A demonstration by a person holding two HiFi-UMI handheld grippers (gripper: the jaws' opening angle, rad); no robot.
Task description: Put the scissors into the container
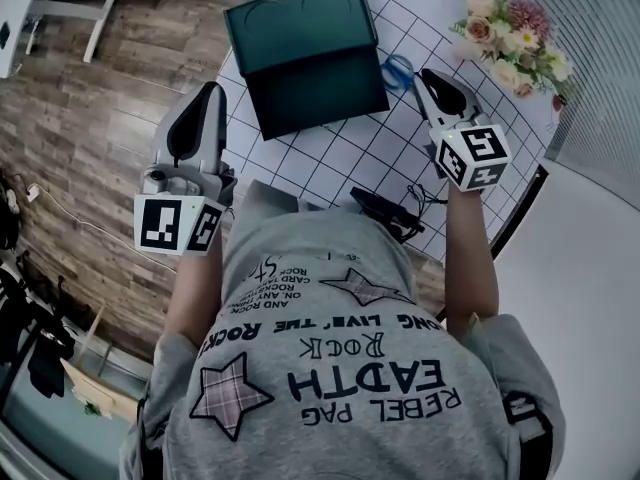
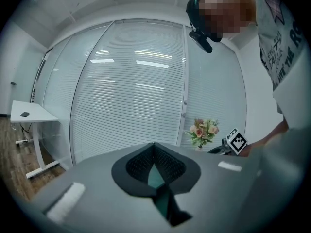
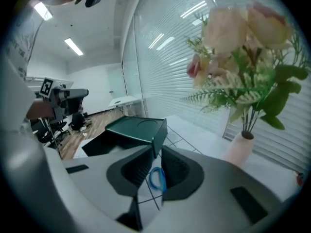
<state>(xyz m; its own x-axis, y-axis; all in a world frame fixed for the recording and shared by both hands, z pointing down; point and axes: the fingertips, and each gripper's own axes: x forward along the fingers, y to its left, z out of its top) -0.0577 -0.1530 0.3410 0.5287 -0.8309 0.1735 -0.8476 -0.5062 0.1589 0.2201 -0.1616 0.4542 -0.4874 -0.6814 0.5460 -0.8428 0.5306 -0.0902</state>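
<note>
The scissors (image 1: 397,71) lie on the white gridded table (image 1: 350,153), and only their blue handle loops are clear. They rest just right of the dark green container (image 1: 305,53), an open box with its lid raised. My right gripper (image 1: 427,74) hangs close to the right of the scissors, shut and holding nothing. In the right gripper view the blue loop (image 3: 156,178) shows just beyond the fingertips (image 3: 155,149), with the container (image 3: 138,130) further ahead. My left gripper (image 1: 212,90) is shut and empty, off the table's left edge over the wooden floor.
A vase of pink flowers (image 1: 515,38) stands at the table's far right corner, near my right gripper. A black device with a cable (image 1: 385,213) lies at the table's near edge. A white desk (image 2: 29,114) stands by the window blinds.
</note>
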